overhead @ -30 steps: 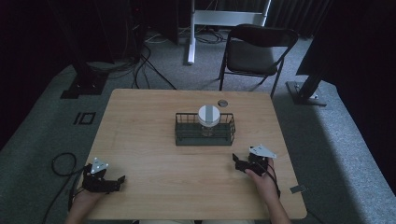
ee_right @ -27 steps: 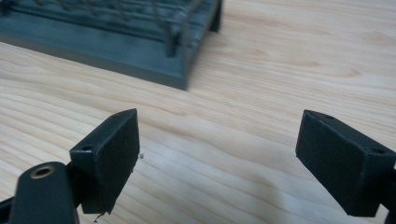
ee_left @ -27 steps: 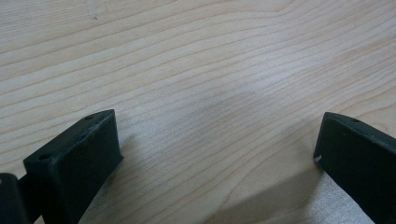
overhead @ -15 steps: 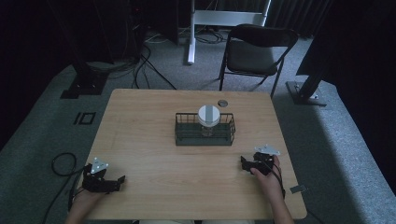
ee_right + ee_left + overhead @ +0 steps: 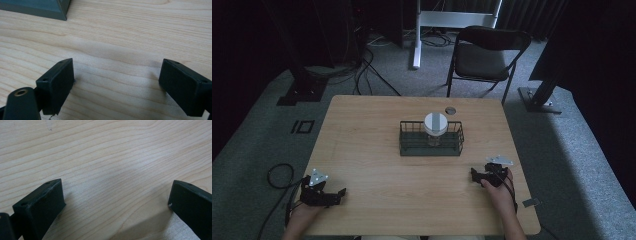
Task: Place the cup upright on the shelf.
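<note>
Dim room: grey carpet [image 5: 272, 130], folding chair [image 5: 486, 56] behind wooden table [image 5: 362, 145].

We see wire basket [image 5: 431, 139] at worktop [image 5: 362, 130] centre | jar [image 5: 435, 125] in it | small disc [image 5: 450, 110] at 1 o'clock behind basket | left gripper [image 5: 341, 192] at 7 o'clock | right gripper [image 5: 474, 173] at 4 o'clock | chair [image 5: 484, 55] beyond the far edge

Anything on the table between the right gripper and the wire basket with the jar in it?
Nothing visible. The right gripper, jaws open, rests near the table's front right, and bare wood runs from it up to the wire basket. The jar stands inside, so the basket's own wire wall surrounds it. A small round thing lies behind the basket.
</note>
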Available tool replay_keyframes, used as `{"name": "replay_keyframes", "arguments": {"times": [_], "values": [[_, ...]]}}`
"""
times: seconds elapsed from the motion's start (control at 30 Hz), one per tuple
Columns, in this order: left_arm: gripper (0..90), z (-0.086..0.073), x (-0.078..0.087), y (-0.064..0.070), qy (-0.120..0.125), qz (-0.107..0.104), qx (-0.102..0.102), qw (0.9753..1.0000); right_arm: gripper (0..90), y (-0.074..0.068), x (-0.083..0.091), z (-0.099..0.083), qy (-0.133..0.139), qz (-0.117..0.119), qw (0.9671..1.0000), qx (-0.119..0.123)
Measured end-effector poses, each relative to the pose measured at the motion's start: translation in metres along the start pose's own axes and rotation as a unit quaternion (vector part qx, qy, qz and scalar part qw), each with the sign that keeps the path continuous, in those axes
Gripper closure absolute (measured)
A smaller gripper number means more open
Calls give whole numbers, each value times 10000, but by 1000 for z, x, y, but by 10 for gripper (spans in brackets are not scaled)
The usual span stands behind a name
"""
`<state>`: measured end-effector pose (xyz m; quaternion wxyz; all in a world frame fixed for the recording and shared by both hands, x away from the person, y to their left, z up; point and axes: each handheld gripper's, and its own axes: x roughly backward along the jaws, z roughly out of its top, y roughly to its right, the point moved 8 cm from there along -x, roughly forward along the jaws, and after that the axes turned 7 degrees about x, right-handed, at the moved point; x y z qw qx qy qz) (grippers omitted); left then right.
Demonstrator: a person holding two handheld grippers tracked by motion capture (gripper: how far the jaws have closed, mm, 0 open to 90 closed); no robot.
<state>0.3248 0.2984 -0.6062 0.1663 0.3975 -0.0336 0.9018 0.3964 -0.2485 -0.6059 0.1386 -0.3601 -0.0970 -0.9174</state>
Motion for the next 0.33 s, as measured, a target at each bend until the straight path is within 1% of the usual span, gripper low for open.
{"name": "replay_keyframes", "arguments": {"times": [0.2, 0.27, 0.33], "values": [[6, 0, 0, 0, 1, 2, 2, 10000, 122, 0, 0, 0, 0, 0, 10000, 3], [6, 1, -1, 0, 16, 119, 137, 9998, 122, 0, 0, 0, 0, 1, 10000, 5], [6, 2, -1, 1, 17, 163, 177, 9997, 122, 0, 0, 0, 0, 0, 10000, 4]]}}
